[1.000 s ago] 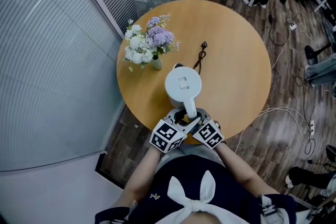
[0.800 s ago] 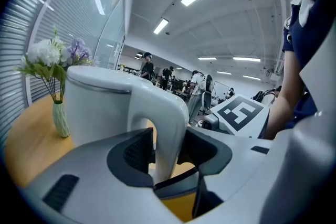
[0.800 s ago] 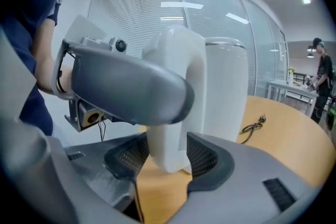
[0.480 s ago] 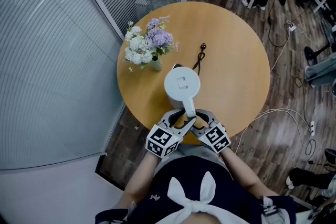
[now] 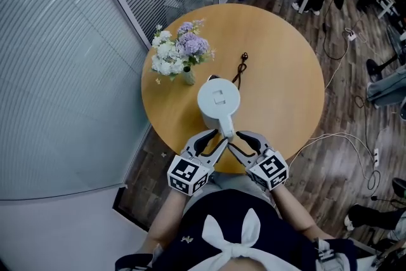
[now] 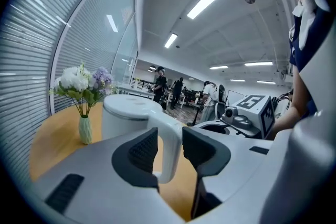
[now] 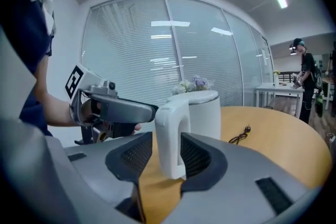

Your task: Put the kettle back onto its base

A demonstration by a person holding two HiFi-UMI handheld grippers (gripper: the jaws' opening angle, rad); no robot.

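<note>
Nearest the person: left claw [image 5: 213,139] and right claw [image 5: 239,141], held side by side at the near edge of the tabletop [image 5: 285,73], both pointing at the kettle's handle [image 5: 226,127].
- Each gripper view shows the white handle standing between that claw's two pads.
- Both pairs of jaws stand wide and have just been closing a little. I read no firm squeeze, so I take both as released, not clamped.

Kettle [image 5: 219,100]: upright, lid on, near the front of the tabletop, handle toward the person.
- The base is not visible; the kettle body covers whatever is under it.
- A dark cord [image 5: 240,66] with its plug lies just behind, leading toward the kettle.
- Further left, a vase of flowers [image 5: 179,54].

Progress (judgement): the kettle looks set down, probably on its base, though I cannot confirm the seating. Only the pull-away seems left.

Against a second ago:
- Both claws have drawn back toward the person, with their marker cubes wider apart.
- The kettle keeps its spot.
</note>
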